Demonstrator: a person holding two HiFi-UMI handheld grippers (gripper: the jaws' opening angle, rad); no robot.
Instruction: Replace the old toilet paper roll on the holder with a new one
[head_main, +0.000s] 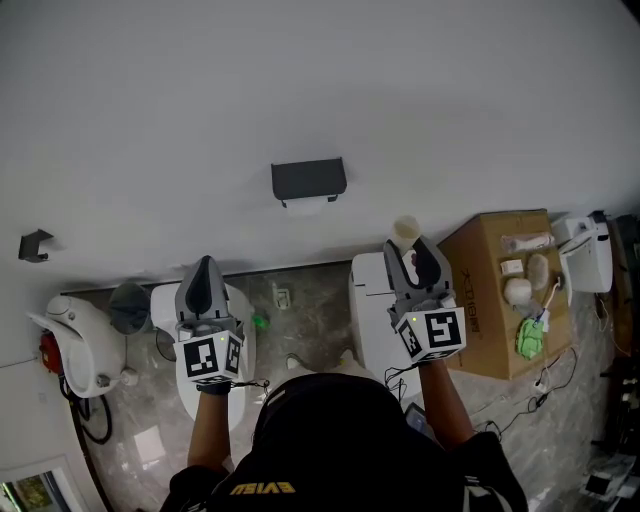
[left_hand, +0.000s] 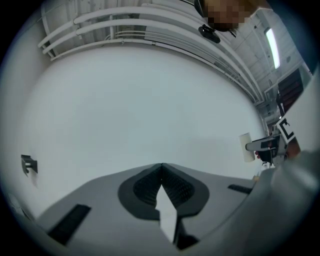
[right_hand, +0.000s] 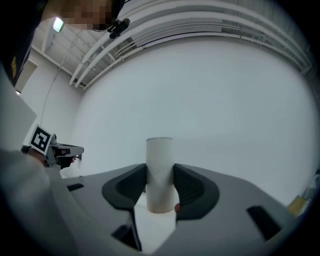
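Note:
A dark grey paper holder (head_main: 308, 180) hangs on the white wall, with a bit of white showing under its cover. My right gripper (head_main: 412, 250) is shut on an empty cardboard tube (head_main: 405, 232), which stands upright between the pads (right_hand: 192, 187) in the right gripper view, tube (right_hand: 159, 170). The tube is to the right of the holder and below it. My left gripper (head_main: 205, 264) is shut with nothing in it; its tips meet (left_hand: 161, 167) facing bare wall. It sits left of the holder and below it.
A cardboard box (head_main: 490, 300) at the right carries white rolls (head_main: 518, 291) and a green object (head_main: 529, 337). White toilets (head_main: 215, 345) (head_main: 372, 310) stand below along the wall. A grey bin (head_main: 130, 305) and a small wall hook (head_main: 35, 245) are at the left.

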